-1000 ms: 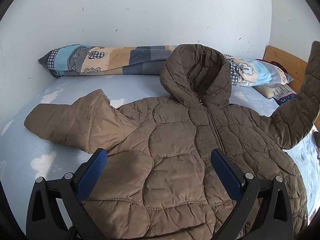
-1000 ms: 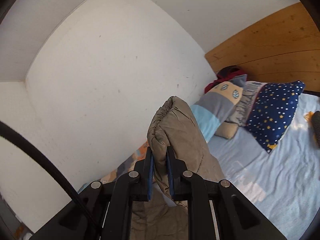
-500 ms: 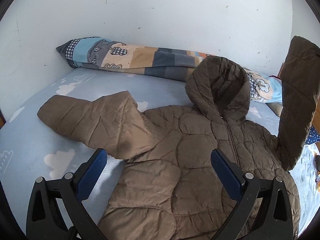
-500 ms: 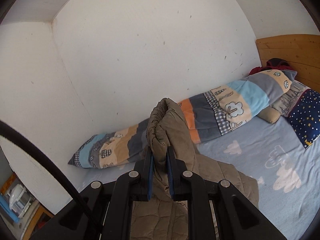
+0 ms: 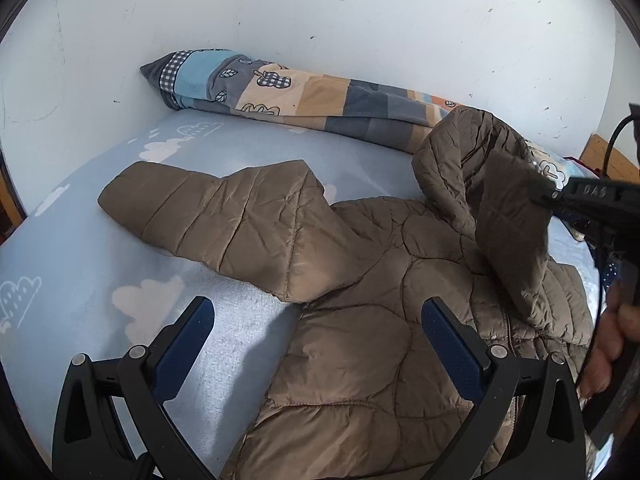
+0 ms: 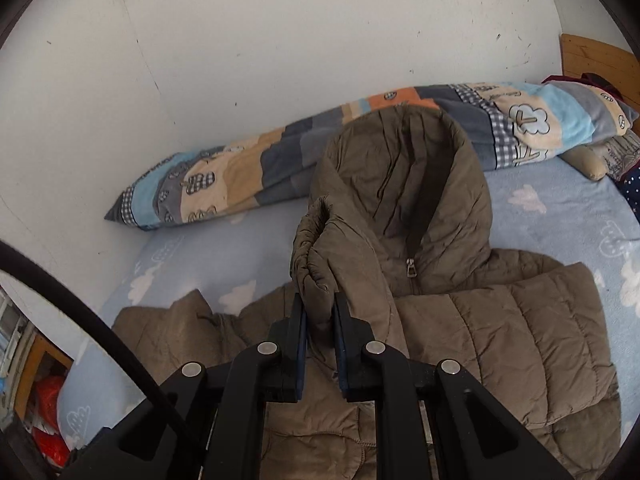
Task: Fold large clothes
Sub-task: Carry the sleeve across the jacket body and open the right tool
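A brown quilted hooded jacket (image 5: 360, 344) lies front up on the bed, hood toward the wall. Its left sleeve (image 5: 224, 220) lies flat, stretched out to the left. My left gripper (image 5: 320, 336) is open and empty, low over the jacket's lower left edge. My right gripper (image 6: 320, 312) is shut on the cuff of the right sleeve (image 6: 316, 252) and holds it over the jacket's chest, the sleeve (image 6: 520, 336) folded across the body. In the left wrist view the right gripper (image 5: 548, 196) enters from the right, gripping the sleeve (image 5: 508, 232).
The bed has a light blue sheet (image 5: 100, 280) with white clouds. A long patchwork bolster (image 5: 304, 100) lies along the white wall. Pillows (image 6: 624, 176) and a wooden headboard (image 6: 592, 60) are at the right. The bed's left edge (image 6: 72, 364) drops to a cluttered floor.
My right gripper has swung the right sleeve from raised at the right down and left over the jacket's chest. My left gripper has shifted left, staying open.
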A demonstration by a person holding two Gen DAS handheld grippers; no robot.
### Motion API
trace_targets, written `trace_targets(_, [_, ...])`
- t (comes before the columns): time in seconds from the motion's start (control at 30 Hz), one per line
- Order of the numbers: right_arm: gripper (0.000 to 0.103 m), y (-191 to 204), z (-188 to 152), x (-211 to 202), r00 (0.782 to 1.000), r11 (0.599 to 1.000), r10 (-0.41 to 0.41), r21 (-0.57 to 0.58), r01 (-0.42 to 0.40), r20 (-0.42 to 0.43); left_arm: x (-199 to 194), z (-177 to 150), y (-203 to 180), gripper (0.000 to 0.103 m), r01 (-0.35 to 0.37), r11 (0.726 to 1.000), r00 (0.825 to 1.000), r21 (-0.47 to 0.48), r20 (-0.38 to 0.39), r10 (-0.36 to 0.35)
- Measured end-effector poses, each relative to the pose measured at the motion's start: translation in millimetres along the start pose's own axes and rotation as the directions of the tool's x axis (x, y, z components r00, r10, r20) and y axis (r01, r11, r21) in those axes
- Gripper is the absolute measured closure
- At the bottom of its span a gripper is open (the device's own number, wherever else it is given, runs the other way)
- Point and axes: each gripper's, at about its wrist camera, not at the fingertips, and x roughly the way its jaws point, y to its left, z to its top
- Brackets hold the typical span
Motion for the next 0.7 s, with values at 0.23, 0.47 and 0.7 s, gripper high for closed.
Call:
trace_targets(0.23, [0.090, 19.4, -31.2, 46.6, 0.994, 0.999, 0.001, -0.041, -0.005, -0.108, 1.5, 2.2, 9.2, 0.000, -0.006, 0.998, 1.000, -0.056, -0.018, 0.005])
trace_targets(0.47, [0.089, 30.3, -59.3, 81.8, 0.980, 0.999, 0.010, -0.043, -0.019, -0.200, 0.1, 5.4, 19.0, 0.000, -0.011, 0.994, 1.000, -0.111, -0.015, 0.010])
trace_targets(0.7, [0.085, 27.6, -77.0, 103.3, 0.963, 0.999, 0.009, -0.030, -0.018, -0.271, -1.1, 7.0, 12.1, 0.000, -0.007, 0.995, 1.000, -0.095, -0.004, 0.006])
